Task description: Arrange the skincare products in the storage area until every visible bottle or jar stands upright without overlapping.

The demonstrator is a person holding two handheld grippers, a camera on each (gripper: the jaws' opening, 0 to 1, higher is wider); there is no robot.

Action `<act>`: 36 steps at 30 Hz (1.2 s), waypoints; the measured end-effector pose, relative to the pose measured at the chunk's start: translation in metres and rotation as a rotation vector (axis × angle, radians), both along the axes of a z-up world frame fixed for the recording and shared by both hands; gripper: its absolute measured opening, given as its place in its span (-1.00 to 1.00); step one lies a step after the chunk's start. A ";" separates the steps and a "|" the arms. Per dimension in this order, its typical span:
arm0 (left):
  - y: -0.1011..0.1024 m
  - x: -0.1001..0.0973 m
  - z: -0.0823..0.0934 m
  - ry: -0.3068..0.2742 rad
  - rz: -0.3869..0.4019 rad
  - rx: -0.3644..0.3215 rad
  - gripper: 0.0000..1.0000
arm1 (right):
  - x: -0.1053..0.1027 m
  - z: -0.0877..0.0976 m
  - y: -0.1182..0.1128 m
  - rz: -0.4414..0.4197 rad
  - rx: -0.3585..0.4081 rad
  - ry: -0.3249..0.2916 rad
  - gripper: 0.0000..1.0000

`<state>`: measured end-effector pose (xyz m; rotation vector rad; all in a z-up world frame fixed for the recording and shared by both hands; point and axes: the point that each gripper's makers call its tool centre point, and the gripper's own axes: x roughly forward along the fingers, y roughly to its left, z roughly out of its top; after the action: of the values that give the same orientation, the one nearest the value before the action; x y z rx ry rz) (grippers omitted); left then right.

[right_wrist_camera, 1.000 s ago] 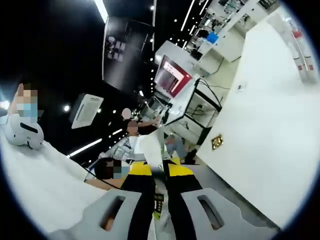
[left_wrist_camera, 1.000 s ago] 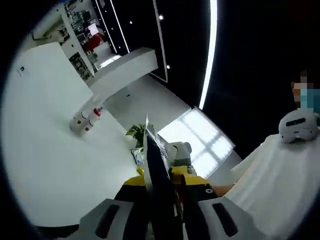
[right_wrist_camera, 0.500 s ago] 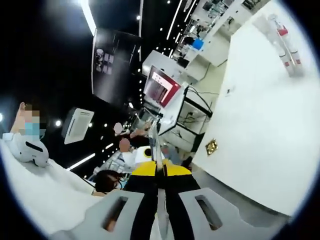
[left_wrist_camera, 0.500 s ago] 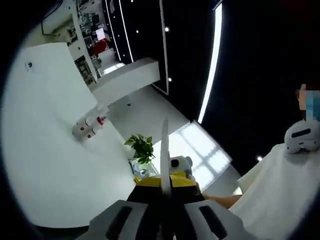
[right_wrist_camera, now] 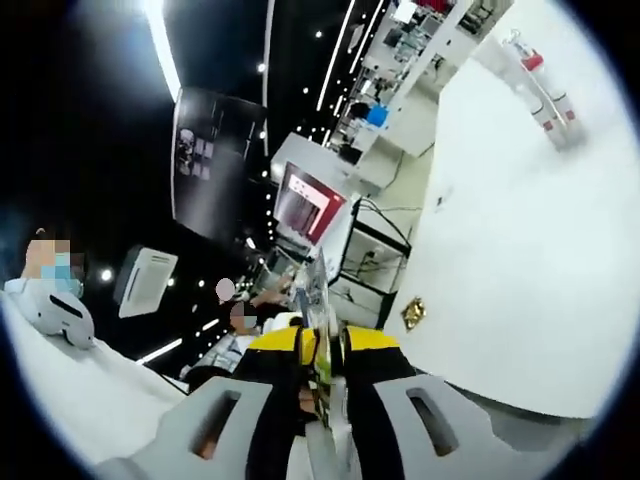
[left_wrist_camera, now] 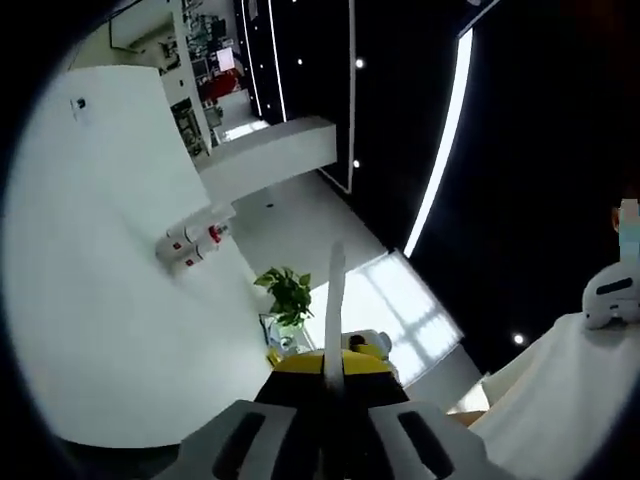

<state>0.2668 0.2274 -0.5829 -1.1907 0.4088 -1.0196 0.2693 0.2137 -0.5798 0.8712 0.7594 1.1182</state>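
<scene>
- In the left gripper view the left gripper (left_wrist_camera: 334,372) has its jaws drawn together on a thin sheet (left_wrist_camera: 335,300), seen edge-on, which stands up between the yellow-and-black fingers.
- In the right gripper view the right gripper (right_wrist_camera: 318,372) is likewise pinched on a thin card (right_wrist_camera: 316,300) that rises from between its jaws.
- Just beyond the left gripper's tips, slightly to their left, is a potted plant (left_wrist_camera: 289,292).
- The white table (left_wrist_camera: 100,300) spreads left of the left gripper and right of the right one.
- Far ahead and left of the left gripper, two skincare bottles (left_wrist_camera: 190,247) with red marks sit side by side, touching, near the table's edge.
- In the right gripper view the bottles are far ahead to the upper right (right_wrist_camera: 540,85).
</scene>
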 end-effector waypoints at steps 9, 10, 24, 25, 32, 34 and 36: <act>0.022 0.013 -0.004 0.019 0.045 -0.007 -0.95 | 0.008 -0.009 0.015 0.027 -0.048 -0.009 -0.93; 0.024 0.013 -0.007 0.035 0.048 -0.018 -0.95 | 0.008 -0.010 0.017 0.045 -0.061 -0.005 -0.93; 0.034 0.011 -0.004 0.043 0.063 -0.113 -0.95 | 0.010 -0.003 0.023 0.042 -0.030 0.026 -0.95; 0.035 0.011 -0.003 0.045 0.063 -0.124 -0.95 | 0.009 -0.004 0.025 0.043 -0.034 -0.014 -0.93; 0.039 0.013 -0.002 0.057 0.076 -0.160 -0.95 | -0.027 -0.023 0.042 0.183 -0.144 -0.096 -0.94; 0.039 0.014 -0.001 0.061 0.079 -0.163 -0.95 | -0.025 -0.016 0.043 0.159 -0.075 -0.021 -0.97; 0.038 0.012 0.001 0.055 0.070 -0.170 -0.95 | -0.022 -0.015 0.038 0.147 -0.041 0.003 -0.99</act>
<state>0.2789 0.2657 -0.5821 -1.3787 0.3254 -0.9773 0.2470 0.2513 -0.5943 0.7926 0.8574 1.2267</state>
